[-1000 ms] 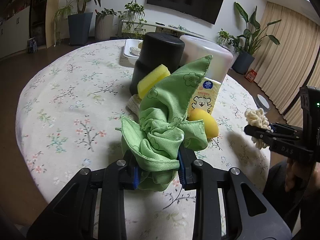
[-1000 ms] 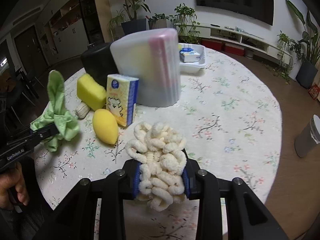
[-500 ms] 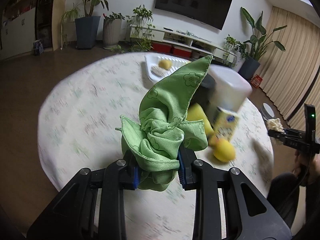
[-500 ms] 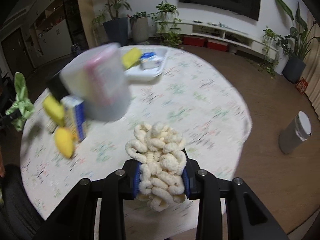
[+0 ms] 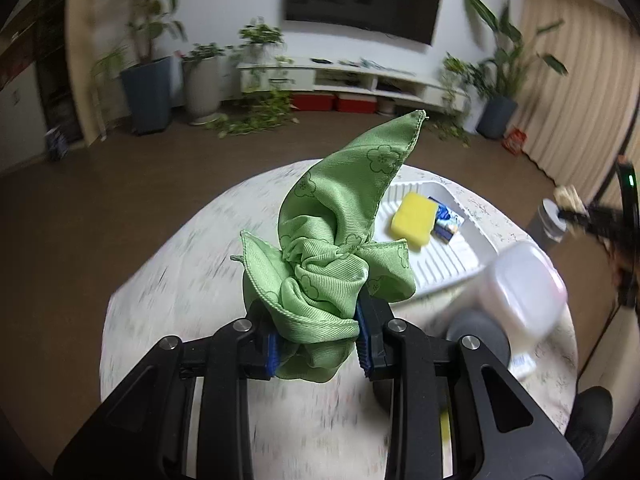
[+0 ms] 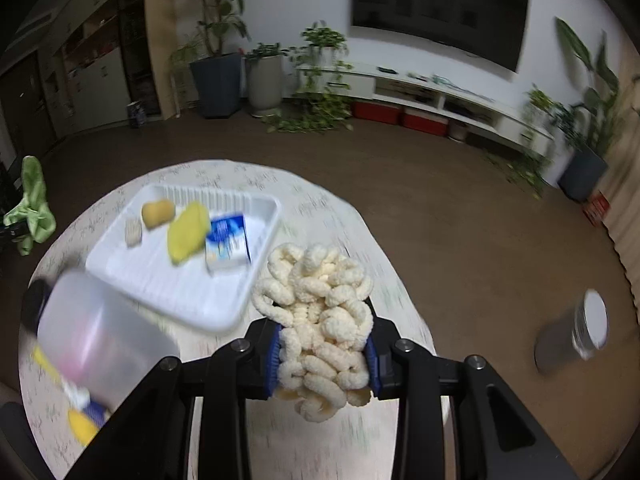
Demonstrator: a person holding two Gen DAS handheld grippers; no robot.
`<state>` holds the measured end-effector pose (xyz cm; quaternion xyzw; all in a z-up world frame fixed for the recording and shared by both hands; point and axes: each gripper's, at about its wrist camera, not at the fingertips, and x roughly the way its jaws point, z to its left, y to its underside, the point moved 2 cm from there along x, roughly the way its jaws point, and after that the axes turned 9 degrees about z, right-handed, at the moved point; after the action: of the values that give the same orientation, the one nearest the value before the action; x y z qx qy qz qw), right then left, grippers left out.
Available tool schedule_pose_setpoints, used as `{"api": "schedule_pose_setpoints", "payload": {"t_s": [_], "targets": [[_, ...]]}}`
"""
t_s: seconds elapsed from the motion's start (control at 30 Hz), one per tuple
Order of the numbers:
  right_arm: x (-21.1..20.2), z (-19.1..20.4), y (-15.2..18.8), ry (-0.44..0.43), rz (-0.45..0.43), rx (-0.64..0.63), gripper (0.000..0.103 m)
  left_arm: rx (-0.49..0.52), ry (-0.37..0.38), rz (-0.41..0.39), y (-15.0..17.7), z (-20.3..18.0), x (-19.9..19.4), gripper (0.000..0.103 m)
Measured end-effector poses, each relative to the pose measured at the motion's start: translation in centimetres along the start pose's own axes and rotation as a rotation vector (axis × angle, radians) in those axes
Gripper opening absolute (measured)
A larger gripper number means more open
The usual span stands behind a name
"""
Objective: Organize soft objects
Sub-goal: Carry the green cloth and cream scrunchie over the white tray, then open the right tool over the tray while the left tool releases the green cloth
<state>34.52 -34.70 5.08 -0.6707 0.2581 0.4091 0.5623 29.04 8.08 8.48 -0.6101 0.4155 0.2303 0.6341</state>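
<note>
Left claw [image 5: 318, 342]: we grip the green cloth [image 5: 336, 240], shut tight.
Right claw [image 6: 323, 354]: clamped on the chenille pad [image 6: 320, 304].
Done: white tray [image 6: 168, 280] probably holds three or four items.
Left: both loads unplaced.

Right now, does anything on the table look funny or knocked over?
Yes: the translucent container seems to lie on its side beside the white tray, though blur makes that uncertain. Nothing looks spilled.

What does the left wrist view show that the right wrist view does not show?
Only the left view shows the left claw shut on the green cloth from close up. Only the right view shows the right claw shut on the cream chenille cloth and two small pieces at the tray's far end. Both show the white tray holding a yellow sponge.
</note>
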Motion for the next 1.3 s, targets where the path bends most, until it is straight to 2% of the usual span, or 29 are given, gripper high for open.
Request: {"api": "schedule_pose_setpoints", "payload": {"t_s": [0.17,0.27,0.47,0.63,0.83,0.9,0.93,1.0,1.07,1.1,1.17,1.3], "targets": [[4.0,3.5,-5.3,-0.081,0.028,-0.119,0.035,0.108,0.027,0.078,-4.3,-2.1,4.7,0.026],[6.4,6.2,-6.8,-0.132,0.048,-0.213,0.035,0.171,0.043,0.13,-5.6,-3.5,7.2,0.027],[10.6,10.8,-7.3,-0.171,0.103,-0.368,0.036,0.25,0.09,0.212,-7.0,-5.0,11.4,0.027],[12.8,11.8,-7.2,-0.192,0.132,-0.412,0.037,0.279,0.111,0.265,-6.3,-5.8,14.2,0.027],[14.3,12.1,-6.6,-0.178,0.153,-0.43,0.039,0.285,0.117,0.283,-5.6,-6.3,15.5,0.03],[14.5,12.3,-6.4,-0.176,0.146,-0.435,0.046,0.29,0.107,0.278,-5.7,-6.6,15.6,0.032],[14.5,12.3,-6.4,-0.179,0.14,-0.433,0.048,0.29,0.104,0.274,-5.9,-6.5,15.7,0.036],[14.6,12.3,-6.4,-0.183,0.139,-0.419,0.068,0.287,0.09,0.261,-5.9,-6.3,15.7,0.051],[14.6,11.9,-6.4,-0.175,0.131,-0.407,0.079,0.279,0.085,0.25,-5.9,-6.1,15.5,0.063],[14.4,11.8,-6.4,-0.172,0.122,-0.403,0.083,0.275,0.077,0.243,-5.9,-6.1,15.3,0.066],[13.8,11.2,-6.4,-0.178,0.105,-0.386,0.087,0.259,0.066,0.226,-6.0,-5.7,14.8,0.077],[12.4,10.0,-6.3,-0.19,0.065,-0.35,0.099,0.205,0.068,0.17,-6.5,-4.5,13.3,0.086]]}}
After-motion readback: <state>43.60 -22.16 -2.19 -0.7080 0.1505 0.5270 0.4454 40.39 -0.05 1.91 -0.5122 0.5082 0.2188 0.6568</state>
